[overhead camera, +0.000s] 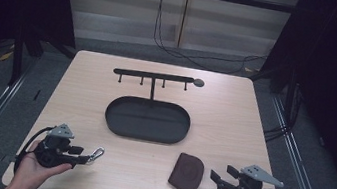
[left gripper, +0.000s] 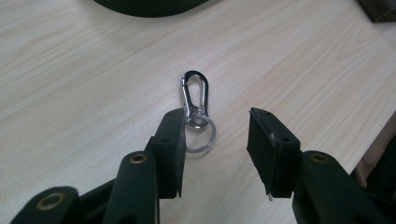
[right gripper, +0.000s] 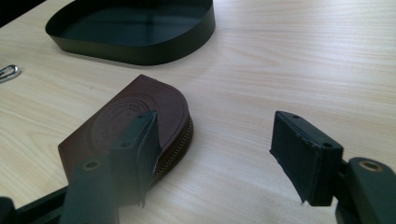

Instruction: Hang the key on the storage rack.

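Small silver metal carabiner clip with a split key ring lies flat on the pale wood-grain table, near the front left edge, well short of the black oval metal tray with its upright hook rack. In the high view the clip sits just ahead of the left gripper.

Left gripper: jaws spread wide, nothing held. Seen along its own jaws, the key ring lies just beside the inner face of one pad, possibly touching it; the clip body points away from the gripper, off-centre in the gap.

Right gripper: jaws likewise apart, empty. The brown leather half-round zip pouch lies flat by one jaw, partly behind it; cannot tell whether they touch. In the high view the pouch lies just left of the right gripper.

Risks, judged from this layout:
- The clip is thin and flat on the wood. Closing here may pinch only the loose ring, leaving the clip to swing or slip out.
- Off-centre position means the near pad could push the ring sideways before the far pad arrives, sliding the piece across the table.
- Jaw tips may scrape the surface if brought too low.
- The pouch's rounded, soft edge could squirm out of a shallow grip.
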